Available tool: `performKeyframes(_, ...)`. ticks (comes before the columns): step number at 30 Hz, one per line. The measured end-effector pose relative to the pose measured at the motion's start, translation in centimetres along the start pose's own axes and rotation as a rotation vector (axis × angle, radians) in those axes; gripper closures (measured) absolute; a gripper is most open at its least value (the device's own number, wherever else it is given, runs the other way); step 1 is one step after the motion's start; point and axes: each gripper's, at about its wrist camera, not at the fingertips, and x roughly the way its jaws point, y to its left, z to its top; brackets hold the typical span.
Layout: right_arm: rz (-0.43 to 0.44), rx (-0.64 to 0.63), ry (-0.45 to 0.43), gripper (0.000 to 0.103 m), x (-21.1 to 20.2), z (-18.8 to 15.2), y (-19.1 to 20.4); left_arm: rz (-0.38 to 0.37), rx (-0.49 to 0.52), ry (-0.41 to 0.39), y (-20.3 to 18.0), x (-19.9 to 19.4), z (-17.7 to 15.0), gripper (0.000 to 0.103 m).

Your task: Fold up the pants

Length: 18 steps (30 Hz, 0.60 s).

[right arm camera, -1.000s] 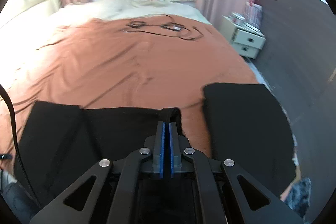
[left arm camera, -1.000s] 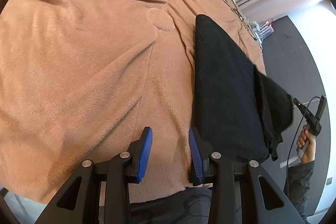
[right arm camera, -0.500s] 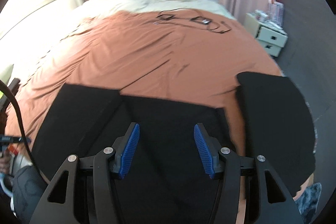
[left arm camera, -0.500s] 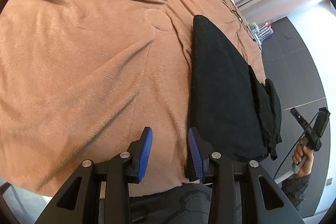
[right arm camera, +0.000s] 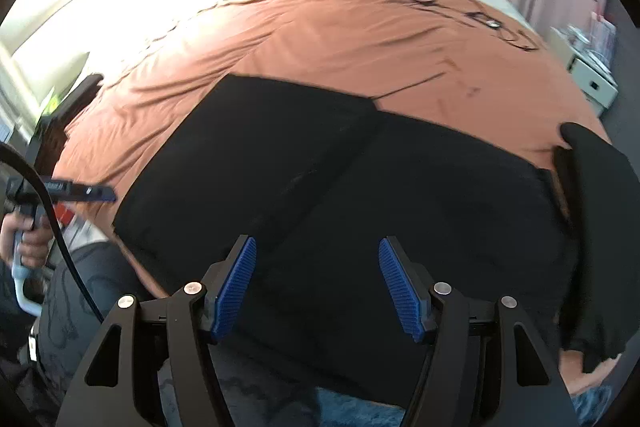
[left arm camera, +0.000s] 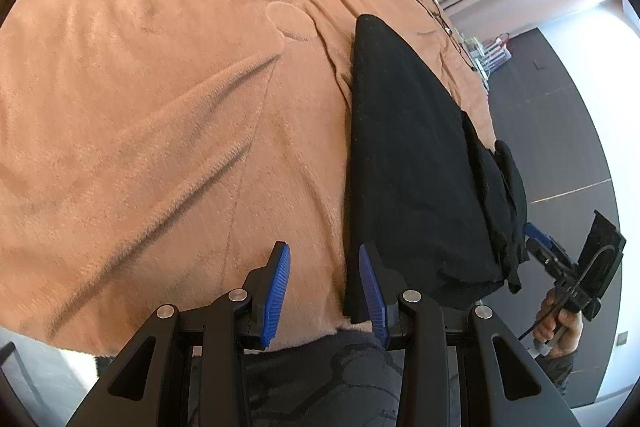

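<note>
Left wrist view: we are seeing the left gripper (left arm camera: 324, 279) hovering with its fingers spread and gripping nothing — its right pad sits just beside the near edge of the pants (left arm camera: 412, 163). The pants are lying flat on the blanket (left arm camera: 160, 115), along its right side. The right gripper (left arm camera: 540, 247) is showing beyond the bed's edge, in a hand (left arm camera: 560, 323).

Right wrist view: we are looking over the right gripper (right arm camera: 318, 283), fingers wide apart and empty, above the pants (right arm camera: 360, 187). The pants are lying in layered panels across the near part of the blanket (right arm camera: 340, 35) — the left gripper (right arm camera: 80, 193) is showing at far left.
</note>
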Motion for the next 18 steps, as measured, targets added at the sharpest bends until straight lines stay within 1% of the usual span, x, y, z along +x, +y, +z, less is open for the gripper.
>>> performKeyframes(5, 0.015, -0.026, 0.044, 0.040, 1.4, -0.2, 1.2, -0.020, -0.004, 0.011, -0.2, 0.4, -0.5, 0.065)
performKeyframes(7, 0.010, -0.036, 0.063, 0.040, 2.7, 0.8, -0.1, -0.029, -0.005, 0.015, -0.3, 0.7, -0.7, 0.065)
performKeyframes(9, 0.003, -0.049, 0.080, 0.040, 3.2, 0.9, 0.7, -0.032, -0.006, 0.019, -0.4, 0.9, -0.8, 0.065)
performKeyframes(11, -0.033, -0.071, 0.095, 0.040, 3.9, 0.8, 1.2, -0.033, -0.007, 0.021, -0.4, 1.1, -0.8, 0.065)
performKeyframes(12, -0.051, -0.080, 0.103, 0.040, 4.4, 1.2, 1.2, -0.034, -0.009, 0.021, -0.5, 1.2, -0.7, 0.065)
performKeyframes(15, -0.096, -0.102, 0.119, 0.040, 5.3, 0.9, 1.5, -0.032, -0.010, 0.019, -0.5, 1.1, -0.7, 0.065)
performKeyframes(16, -0.116, -0.112, 0.115, 0.040, 5.6, 0.7, 1.7, -0.030, -0.009, 0.018, -0.5, 1.0, -0.6, 0.065)
performKeyframes(18, -0.118, -0.109, 0.099, 0.040, 6.0, 0.9, 1.8, -0.024, -0.007, 0.014, -0.5, 0.9, -0.6, 0.065)
